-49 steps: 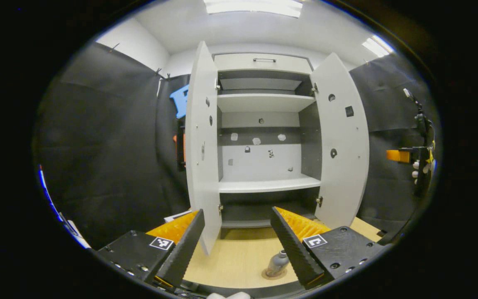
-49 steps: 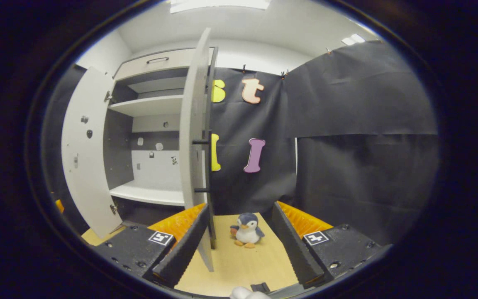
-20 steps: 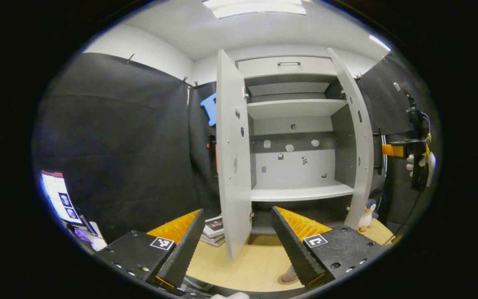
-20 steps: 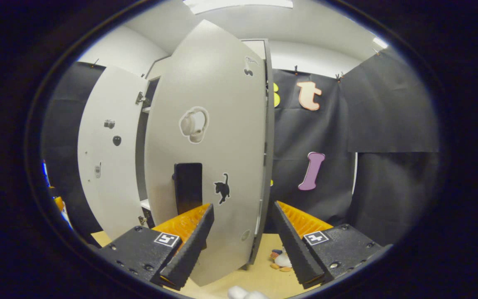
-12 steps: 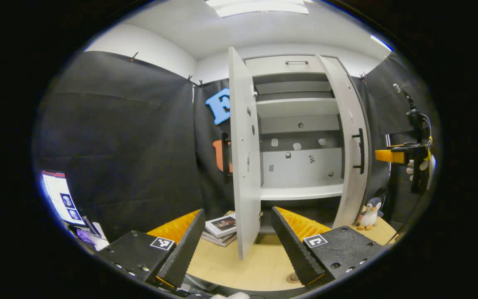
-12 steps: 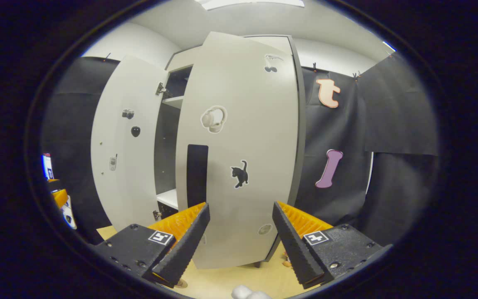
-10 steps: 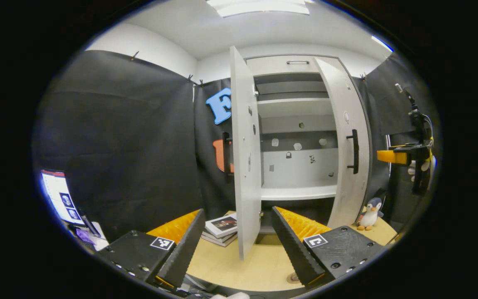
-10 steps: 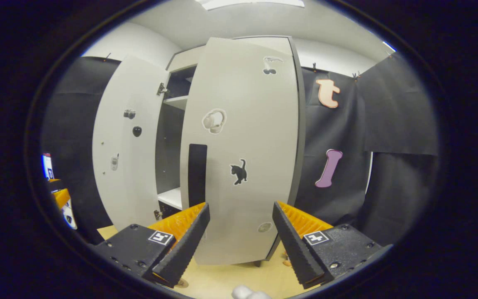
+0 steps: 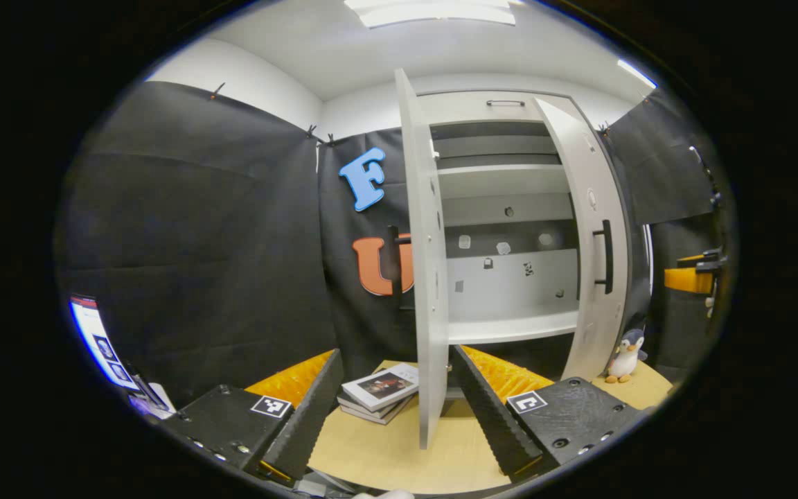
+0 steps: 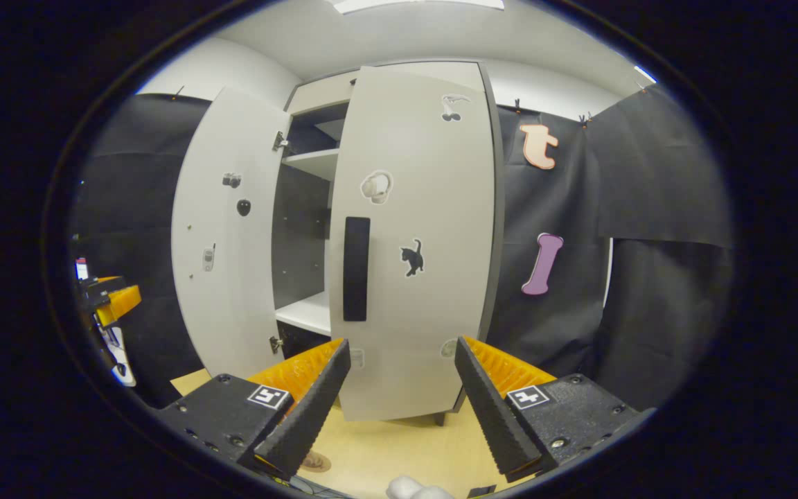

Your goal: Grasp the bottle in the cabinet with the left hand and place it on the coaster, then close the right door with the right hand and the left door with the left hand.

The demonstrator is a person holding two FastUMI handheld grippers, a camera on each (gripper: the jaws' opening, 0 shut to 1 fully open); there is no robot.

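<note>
The right door (image 10: 416,242) is nearly closed; the left door (image 9: 423,277) is yet to be shut. Both tongs (image 9: 395,409) (image 10: 399,402) are held wide open, empty. The coaster (image 10: 316,461) is glimpsed on the bench (image 10: 385,450); the bottle cannot be made out.

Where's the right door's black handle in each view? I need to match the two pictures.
Left gripper view: handle right of centre, on the right door, above the penguin.
Right gripper view: handle centre-left, left of the cat sticker, above the gripper.
Shared landmark: the open left door.
</note>
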